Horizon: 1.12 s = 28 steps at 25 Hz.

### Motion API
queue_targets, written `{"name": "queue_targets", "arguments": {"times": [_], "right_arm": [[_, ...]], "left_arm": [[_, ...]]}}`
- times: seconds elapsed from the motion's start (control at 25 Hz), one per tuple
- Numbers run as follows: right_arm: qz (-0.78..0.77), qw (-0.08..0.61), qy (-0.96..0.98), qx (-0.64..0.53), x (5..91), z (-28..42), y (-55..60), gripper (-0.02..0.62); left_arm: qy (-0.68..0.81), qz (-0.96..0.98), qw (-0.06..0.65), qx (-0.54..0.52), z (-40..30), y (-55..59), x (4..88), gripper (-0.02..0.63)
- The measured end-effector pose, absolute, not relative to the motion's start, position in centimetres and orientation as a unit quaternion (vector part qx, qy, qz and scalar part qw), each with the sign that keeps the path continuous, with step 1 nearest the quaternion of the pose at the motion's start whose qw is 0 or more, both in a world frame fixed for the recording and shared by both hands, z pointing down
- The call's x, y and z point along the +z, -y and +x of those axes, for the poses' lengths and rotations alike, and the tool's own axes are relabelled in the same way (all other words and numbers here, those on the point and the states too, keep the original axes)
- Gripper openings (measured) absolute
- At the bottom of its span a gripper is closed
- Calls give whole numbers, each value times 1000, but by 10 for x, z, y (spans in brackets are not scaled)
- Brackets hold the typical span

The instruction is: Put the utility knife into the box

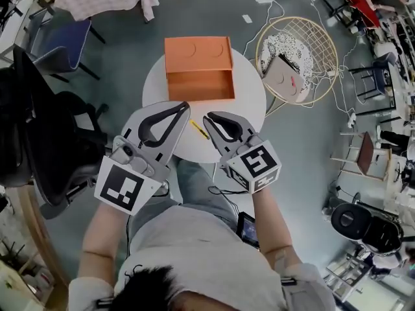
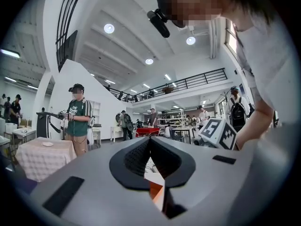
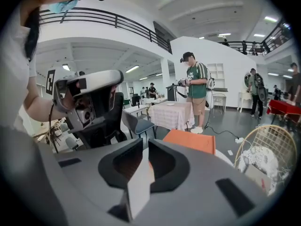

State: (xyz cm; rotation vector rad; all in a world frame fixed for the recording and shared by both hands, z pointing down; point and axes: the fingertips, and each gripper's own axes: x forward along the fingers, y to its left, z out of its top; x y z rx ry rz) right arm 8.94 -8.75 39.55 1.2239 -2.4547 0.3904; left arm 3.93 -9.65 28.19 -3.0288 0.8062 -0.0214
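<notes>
An open orange box (image 1: 198,54) stands at the back of a round white table (image 1: 249,102), lid folded back, inside empty. A thin yellow utility knife (image 1: 200,129) lies on the table in front of the box, between my two grippers. Just left of the knife, my left gripper (image 1: 185,106) is shut with its tips touching and nothing held. On the knife's right, the right gripper (image 1: 208,116) is shut and empty too. In the right gripper view the box (image 3: 190,141) shows beyond the jaws of the right gripper (image 3: 142,147). The left gripper (image 2: 149,139) shows only an orange sliver below its jaws.
A round wire basket chair (image 1: 297,60) with a cushion stands right of the table. A black office chair (image 1: 39,135) is at the left, a blue chair (image 1: 61,44) behind it. A person in a green shirt (image 3: 195,95) stands farther off, by a cloth-covered table.
</notes>
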Motion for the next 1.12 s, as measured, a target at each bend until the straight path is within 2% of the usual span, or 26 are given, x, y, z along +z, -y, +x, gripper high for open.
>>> {"name": "queue_targets", "arguments": {"times": [0.64,1.12], "right_arm": [[377,263,867,192,425,33,20,48],[350,309,853,234,488,46,13,48]], "left_arm": [[-282,-959,-5,-32,-17,37,236,9],[-287,-957,-25,-35,-2,46,258,9]]}}
